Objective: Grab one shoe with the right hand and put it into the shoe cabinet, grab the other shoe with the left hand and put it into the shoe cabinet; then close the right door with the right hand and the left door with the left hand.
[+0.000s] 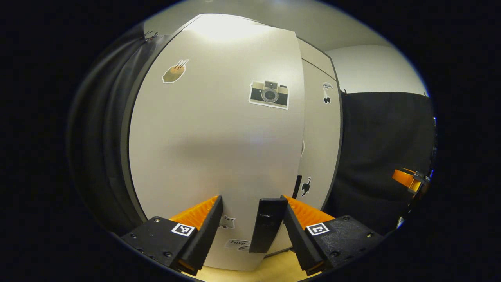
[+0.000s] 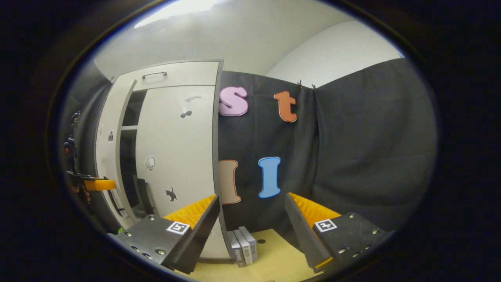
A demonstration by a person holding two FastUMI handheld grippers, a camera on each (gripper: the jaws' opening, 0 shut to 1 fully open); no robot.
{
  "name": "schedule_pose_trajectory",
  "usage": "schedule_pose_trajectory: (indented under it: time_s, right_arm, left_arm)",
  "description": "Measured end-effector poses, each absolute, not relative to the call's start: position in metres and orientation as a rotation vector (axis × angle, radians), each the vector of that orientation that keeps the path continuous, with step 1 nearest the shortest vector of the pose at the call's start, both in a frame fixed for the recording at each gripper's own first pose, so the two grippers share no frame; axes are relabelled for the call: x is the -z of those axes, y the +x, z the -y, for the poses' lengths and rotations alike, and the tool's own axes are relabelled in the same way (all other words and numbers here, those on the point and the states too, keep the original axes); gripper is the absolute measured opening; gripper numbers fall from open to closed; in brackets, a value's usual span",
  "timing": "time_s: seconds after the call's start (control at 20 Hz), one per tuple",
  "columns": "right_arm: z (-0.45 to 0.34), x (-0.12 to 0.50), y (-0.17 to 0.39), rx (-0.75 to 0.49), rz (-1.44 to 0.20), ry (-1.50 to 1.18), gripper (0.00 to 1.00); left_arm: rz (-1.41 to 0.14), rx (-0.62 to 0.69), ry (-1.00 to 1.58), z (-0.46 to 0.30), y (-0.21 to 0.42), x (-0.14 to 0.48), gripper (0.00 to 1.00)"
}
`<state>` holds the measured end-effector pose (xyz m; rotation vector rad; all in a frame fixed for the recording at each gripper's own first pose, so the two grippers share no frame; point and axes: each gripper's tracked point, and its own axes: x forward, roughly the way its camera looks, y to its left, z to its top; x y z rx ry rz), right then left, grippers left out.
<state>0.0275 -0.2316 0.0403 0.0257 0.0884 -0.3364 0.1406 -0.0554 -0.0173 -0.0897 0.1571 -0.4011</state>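
Shoe cabinet [image 1: 219,149] is sitting dead center in the left gripper view, its left door [image 1: 211,129] swung close to the camera and taking up most of the middle. The left gripper [image 1: 250,231] is hanging at the bottom with its fingers apart, and the door's dark handle [image 1: 268,229] is standing between them, not pinched by either as far as I can tell. I'm counting two stickers up high on that door, plus two small ones at its bottom edge. Right door [image 1: 319,145] is showing just behind, looking shut.

Over in the right gripper view, the right gripper [image 2: 250,231] is also sitting with fingers spread, clamping nothing. A pale wooden tabletop [image 2: 274,260] is running under it, with three grey book-like blocks [image 2: 242,246] standing side by side at bottom center. Farther back, black cloth is draping the right half under a white wall.
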Motion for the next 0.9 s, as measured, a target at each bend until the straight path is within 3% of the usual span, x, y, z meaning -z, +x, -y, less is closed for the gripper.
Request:
schedule_pose_trajectory:
  time_s: [0.9]
  right_arm:
    - [0.242, -0.028, 0.048, 0.334, -0.096, 0.026, 1.00]
  left_arm:
    - [-0.171, 0.401, -0.117, 0.060, 0.153, 0.023, 0.88]
